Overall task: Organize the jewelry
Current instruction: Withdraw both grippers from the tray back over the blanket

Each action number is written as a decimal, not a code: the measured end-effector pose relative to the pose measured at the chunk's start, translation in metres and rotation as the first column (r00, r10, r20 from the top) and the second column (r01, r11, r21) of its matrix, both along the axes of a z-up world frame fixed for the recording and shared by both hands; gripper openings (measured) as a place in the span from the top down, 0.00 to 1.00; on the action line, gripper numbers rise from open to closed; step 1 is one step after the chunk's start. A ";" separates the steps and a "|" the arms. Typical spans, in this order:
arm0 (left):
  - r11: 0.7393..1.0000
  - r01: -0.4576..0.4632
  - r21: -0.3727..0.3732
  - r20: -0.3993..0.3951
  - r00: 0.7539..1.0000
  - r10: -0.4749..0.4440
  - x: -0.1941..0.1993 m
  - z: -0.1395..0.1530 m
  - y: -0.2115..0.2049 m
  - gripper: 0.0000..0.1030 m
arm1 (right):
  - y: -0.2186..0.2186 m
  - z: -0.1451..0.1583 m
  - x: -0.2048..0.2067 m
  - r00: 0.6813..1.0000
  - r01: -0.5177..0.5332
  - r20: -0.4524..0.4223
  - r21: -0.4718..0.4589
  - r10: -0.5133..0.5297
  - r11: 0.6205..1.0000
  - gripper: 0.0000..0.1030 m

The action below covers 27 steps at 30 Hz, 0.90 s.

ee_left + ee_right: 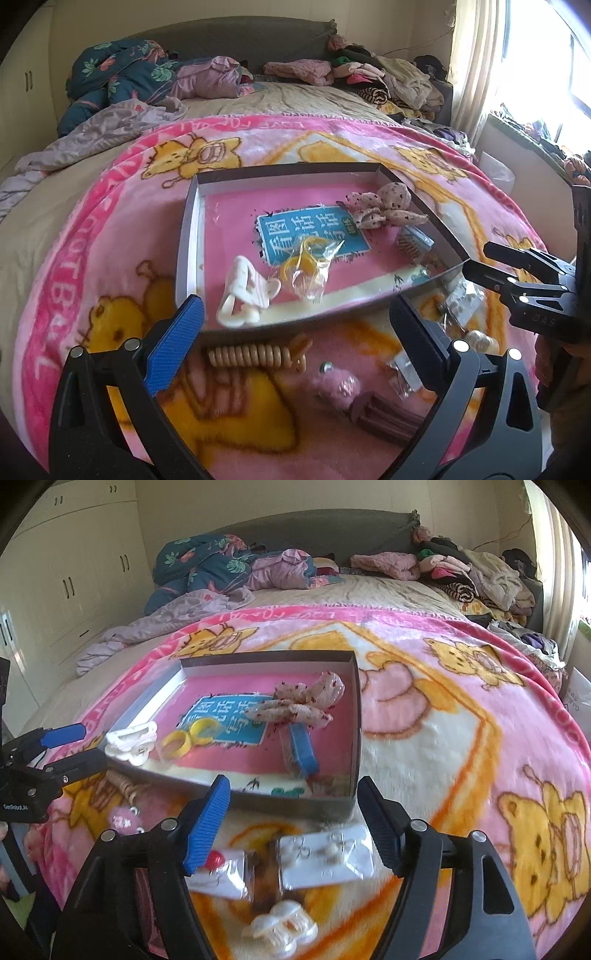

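Both grippers, left (295,325) and right (291,812), hover with jaws wide, holding nothing. Shallow cardboard box (352,716) sits on fleecy blanket (461,738), containing a speckled fabric bow (299,705), white claw clip (243,295), bagged yellow rings (306,266). A ribbed coil tie (251,356) lies outside it.

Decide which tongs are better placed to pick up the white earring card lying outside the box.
Right. The right tongs stand open directly over the white earring card; the left tongs hover over the tan spiral hair tie.

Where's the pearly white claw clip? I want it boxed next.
Right wrist view: the pearly white claw clip lies on the blanket, outside the box, just below the earring card.
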<state>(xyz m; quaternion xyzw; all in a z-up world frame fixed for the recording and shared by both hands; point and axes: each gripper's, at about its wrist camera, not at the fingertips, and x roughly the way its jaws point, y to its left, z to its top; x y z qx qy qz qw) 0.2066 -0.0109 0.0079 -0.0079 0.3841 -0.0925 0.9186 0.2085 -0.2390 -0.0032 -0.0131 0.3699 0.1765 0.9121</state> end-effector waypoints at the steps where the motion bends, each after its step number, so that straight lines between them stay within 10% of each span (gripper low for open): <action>1: 1.000 -0.001 -0.001 0.000 1.000 0.001 -0.003 0.000 0.001 0.11 | 0.000 0.000 -0.004 1.000 -0.002 0.000 0.000 0.002 1.000 0.33; 27: 1.000 -0.016 -0.015 -0.015 1.000 0.015 -0.066 -0.010 0.009 0.11 | -0.010 -0.010 -0.079 0.999 -0.014 -0.036 -0.035 0.013 0.999 0.33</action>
